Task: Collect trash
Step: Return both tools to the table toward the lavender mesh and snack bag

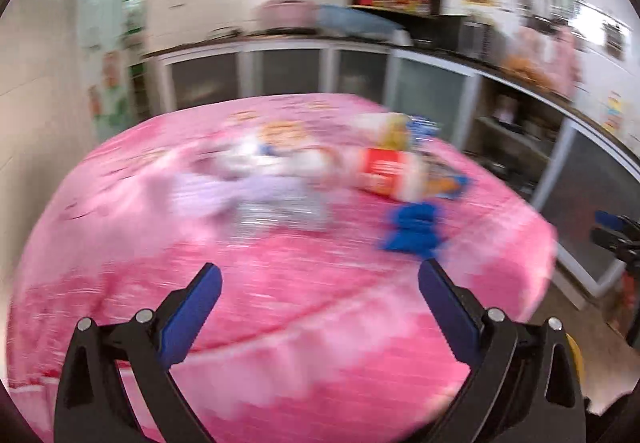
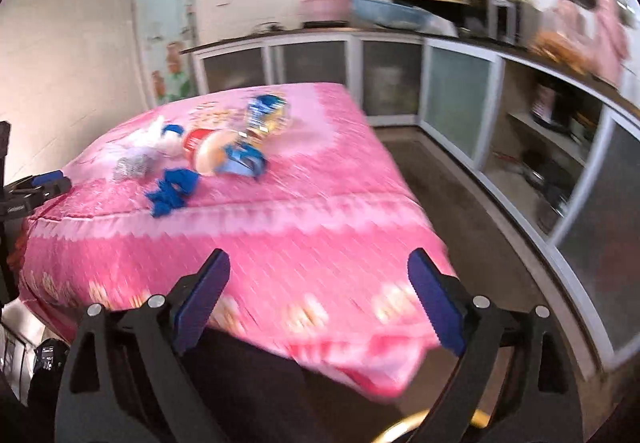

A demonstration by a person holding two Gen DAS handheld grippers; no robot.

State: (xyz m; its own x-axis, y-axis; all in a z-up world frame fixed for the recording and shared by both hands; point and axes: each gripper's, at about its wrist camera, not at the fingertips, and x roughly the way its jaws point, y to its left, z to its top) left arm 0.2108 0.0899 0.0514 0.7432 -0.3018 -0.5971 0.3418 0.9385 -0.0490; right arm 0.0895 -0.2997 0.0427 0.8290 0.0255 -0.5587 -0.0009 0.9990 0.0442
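Trash lies in a loose pile on a table under a pink cloth [image 1: 280, 283] [image 2: 320, 203]. There is a crumpled blue scrap [image 1: 414, 231] [image 2: 172, 191], a red-and-white cup on its side [image 1: 386, 173] [image 2: 204, 149], a crushed clear plastic piece [image 1: 280, 209] [image 2: 132, 165], white crumpled paper [image 1: 248, 157] and blue-yellow snack wrappers [image 2: 266, 115]. My left gripper [image 1: 320, 275] is open and empty above the near part of the table. My right gripper [image 2: 320, 263] is open and empty over the table's near right corner, far from the pile.
Kitchen counters with glass-front cabinets [image 2: 456, 99] run along the back and right. Bare floor [image 2: 460, 203] lies between table and cabinets. The other gripper shows at the edge of each view [image 1: 616, 235] [image 2: 36, 187]. The left view is blurred.
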